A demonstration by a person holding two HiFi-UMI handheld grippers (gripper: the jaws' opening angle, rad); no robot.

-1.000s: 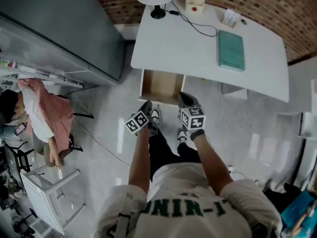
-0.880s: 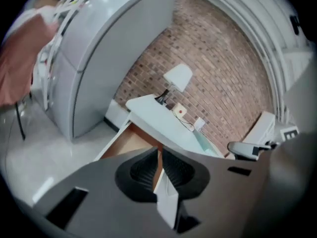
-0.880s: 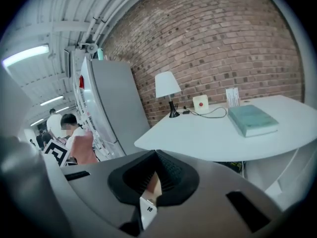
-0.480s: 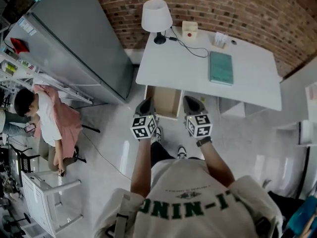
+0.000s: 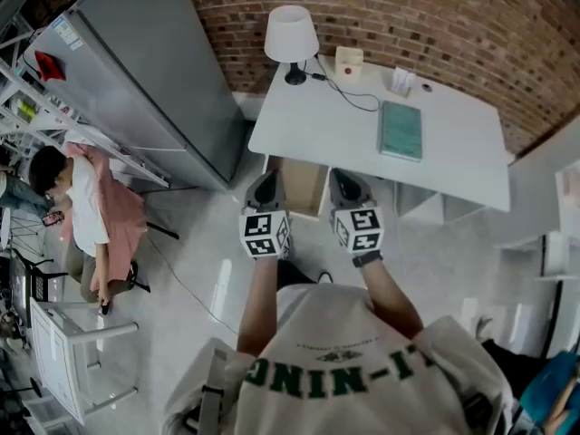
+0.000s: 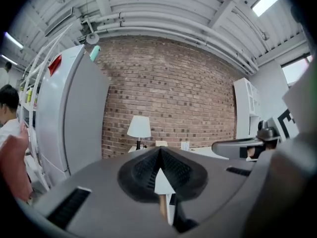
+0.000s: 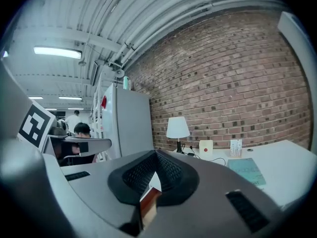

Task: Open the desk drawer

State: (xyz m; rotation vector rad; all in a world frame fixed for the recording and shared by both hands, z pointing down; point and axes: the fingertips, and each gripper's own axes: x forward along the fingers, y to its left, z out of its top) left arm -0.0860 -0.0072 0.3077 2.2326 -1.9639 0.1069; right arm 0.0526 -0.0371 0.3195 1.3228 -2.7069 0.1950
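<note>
1. The left gripper has just been closing; its jaws now meet with nothing between them.
2. The right gripper is closed too, and empty.
3. The wood-lined rectangular drawer stands pulled out under the white desk, showing between both grippers' tips.

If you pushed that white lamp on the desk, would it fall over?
Probably it tips fairly easily: the lamp carries a wide shade on a thin stem over a small dark base. It likely feels light, being mostly shade. The cord trailing across the desk might snag or tug it back.
</note>
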